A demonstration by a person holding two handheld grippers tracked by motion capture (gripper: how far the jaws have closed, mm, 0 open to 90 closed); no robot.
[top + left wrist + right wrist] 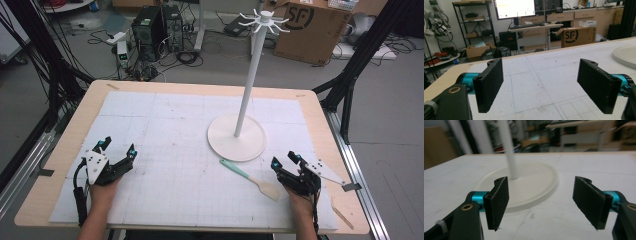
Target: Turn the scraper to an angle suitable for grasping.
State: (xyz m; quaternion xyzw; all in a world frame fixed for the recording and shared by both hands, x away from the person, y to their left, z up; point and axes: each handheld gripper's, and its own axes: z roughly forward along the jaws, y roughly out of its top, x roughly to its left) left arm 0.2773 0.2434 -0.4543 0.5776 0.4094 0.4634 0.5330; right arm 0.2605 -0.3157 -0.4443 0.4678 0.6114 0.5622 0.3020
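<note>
From above, my right gripper (285,163) stands wide open, empty; the spatula (248,178) lies just left of its fingers, by the stand (236,138). My left gripper (540,85) gapes, empty. In the right gripper view, the stand's base lies ahead between the pads; I should swing left and straddle the handle squarely.

The table (65,150) carries a white gridded mat (165,130) (bearing stand (236,137) and spatula (250,175)).

Lab room, grey floor, cluttered far side.
Light wooden table (60,150) with white gridded mat (165,125); black computer towers (155,25) and cables far left, brown cardboard box (310,30) far right, black frame posts (357,55) right, lit monitor (515,8) on far desk.
</note>
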